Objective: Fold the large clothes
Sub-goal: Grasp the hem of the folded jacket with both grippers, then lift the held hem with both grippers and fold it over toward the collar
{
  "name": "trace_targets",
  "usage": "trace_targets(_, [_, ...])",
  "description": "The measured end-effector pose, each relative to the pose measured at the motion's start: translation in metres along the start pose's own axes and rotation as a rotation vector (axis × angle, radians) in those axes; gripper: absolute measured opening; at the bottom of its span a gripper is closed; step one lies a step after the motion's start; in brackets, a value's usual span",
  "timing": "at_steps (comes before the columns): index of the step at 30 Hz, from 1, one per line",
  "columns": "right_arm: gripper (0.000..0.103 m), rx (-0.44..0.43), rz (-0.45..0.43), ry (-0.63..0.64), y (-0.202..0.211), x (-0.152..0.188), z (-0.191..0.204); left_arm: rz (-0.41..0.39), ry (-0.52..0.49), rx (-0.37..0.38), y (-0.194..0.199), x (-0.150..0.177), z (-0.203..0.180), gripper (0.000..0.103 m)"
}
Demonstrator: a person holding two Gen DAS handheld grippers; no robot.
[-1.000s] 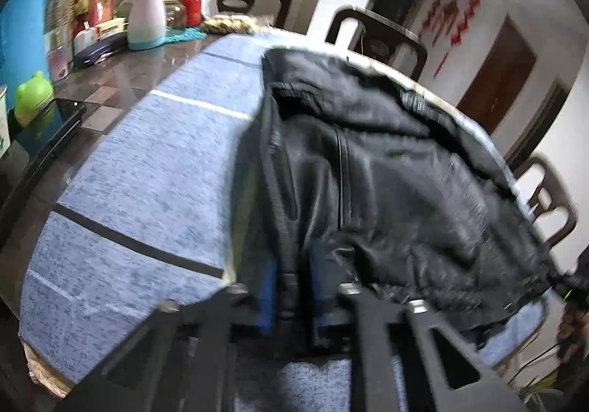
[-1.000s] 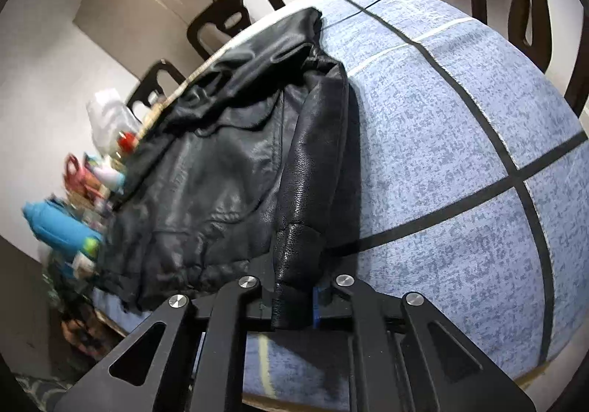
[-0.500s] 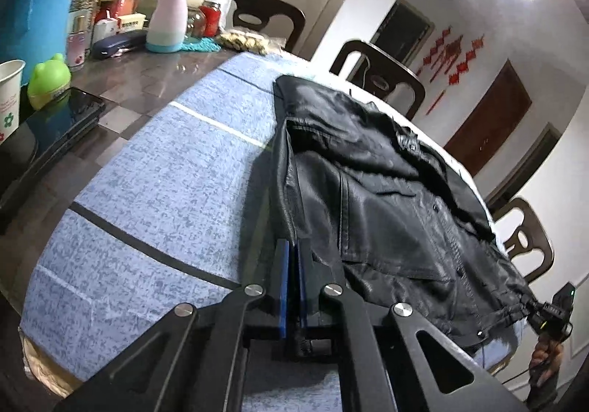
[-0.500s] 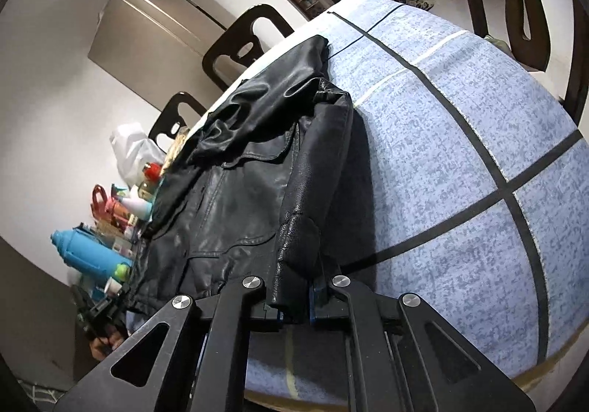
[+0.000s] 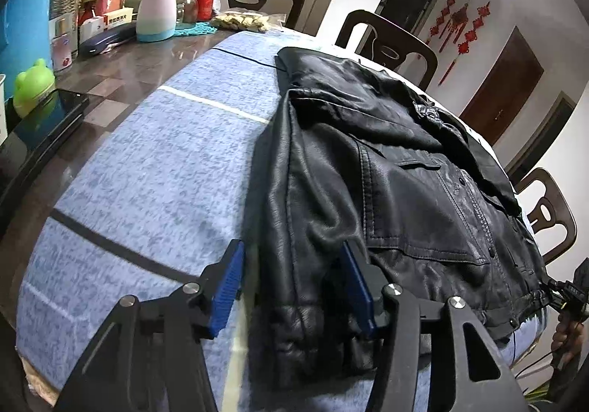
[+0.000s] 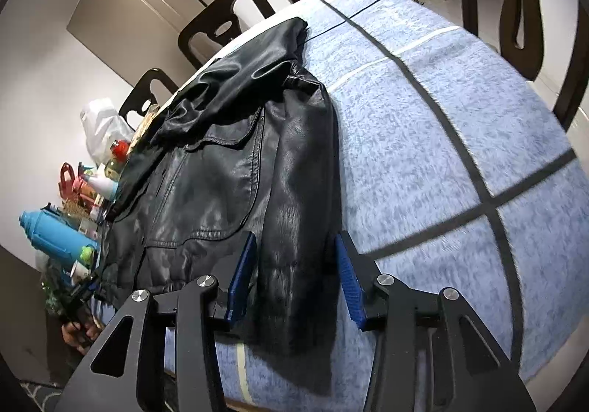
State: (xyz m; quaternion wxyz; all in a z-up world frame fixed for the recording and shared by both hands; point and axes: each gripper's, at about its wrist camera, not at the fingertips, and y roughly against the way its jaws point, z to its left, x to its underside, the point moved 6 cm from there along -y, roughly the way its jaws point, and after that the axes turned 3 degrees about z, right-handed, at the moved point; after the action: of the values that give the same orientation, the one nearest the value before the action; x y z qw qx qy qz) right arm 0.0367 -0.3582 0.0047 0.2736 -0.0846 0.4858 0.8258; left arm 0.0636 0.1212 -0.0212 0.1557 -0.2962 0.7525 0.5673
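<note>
Change since the earlier frames: both grippers were clamped on the sleeve cuffs of the black leather jacket (image 5: 397,169); both sets of jaws are now opening and the blue pads stand clear of the leather.

Left gripper (image 5: 292,287): jaws parted, a cuff lying loose between the pads, neither pad pressing on it. That sleeve runs along the jacket's edge on the side nearer the spray bottle.

Right gripper (image 6: 294,275): jaws parted likewise, the other cuff between the pads, not squeezed. In the right wrist view this sleeve lies flat along the jacket's far side from the clutter.

The jacket lies front up, spread on the blue tablecloth (image 5: 154,169), both sleeves brought in along its sides, hem toward the grippers, collar away from them. Compared with a second ago the leather looks flatter and settled; the view is also sharper.

Containers, all placed relative to the jacket: beyond its collar-left corner, on bare tabletop, a white spray bottle (image 5: 156,7); contents cannot be told. Just beside the bottle, a clear jar (image 5: 185,9) and a jar with red contents (image 5: 202,1). A blue flask (image 6: 55,231) lies on its side off the jacket's hem corner in the right wrist view.

Past the jacket's hem, a hand (image 5: 568,338) holds the other gripper's handle.
</note>
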Motion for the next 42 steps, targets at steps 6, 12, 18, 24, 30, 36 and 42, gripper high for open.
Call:
trace_targets(6, [0.045,-0.042,0.013,0.035,-0.001,0.009,0.010,0.026,-0.020,0.048,0.010,0.018,-0.011,0.055])
trace_targets(12, [0.024,-0.029,0.020,0.024,-0.004,0.012,0.009,0.039,0.060,0.077,0.012,0.022,-0.007,0.030])
trace_targets(18, [0.010,-0.067,0.017,0.001,-0.001,0.011,0.010,0.034,0.088,0.127,0.015,0.020,-0.011,0.011])
trace_targets(24, [0.008,-0.182,-0.063,-0.023,0.024,0.003,0.022,-0.071,0.118,0.208,0.046,0.003,-0.016,0.010])
trace_targets(30, [0.008,-0.293,-0.160,-0.051,0.040,-0.026,0.037,-0.219,0.137,0.286,0.070,-0.037,-0.032,0.009])
trace_targets(36, [0.008,-0.326,-0.245,-0.060,0.048,-0.074,0.053,-0.303,0.141,0.336,0.069,-0.095,-0.043,0.009])
trace_targets(42, [0.008,-0.327,-0.272,-0.037,0.033,-0.149,0.077,-0.327,0.138,0.348,0.035,-0.171,-0.059,0.009])
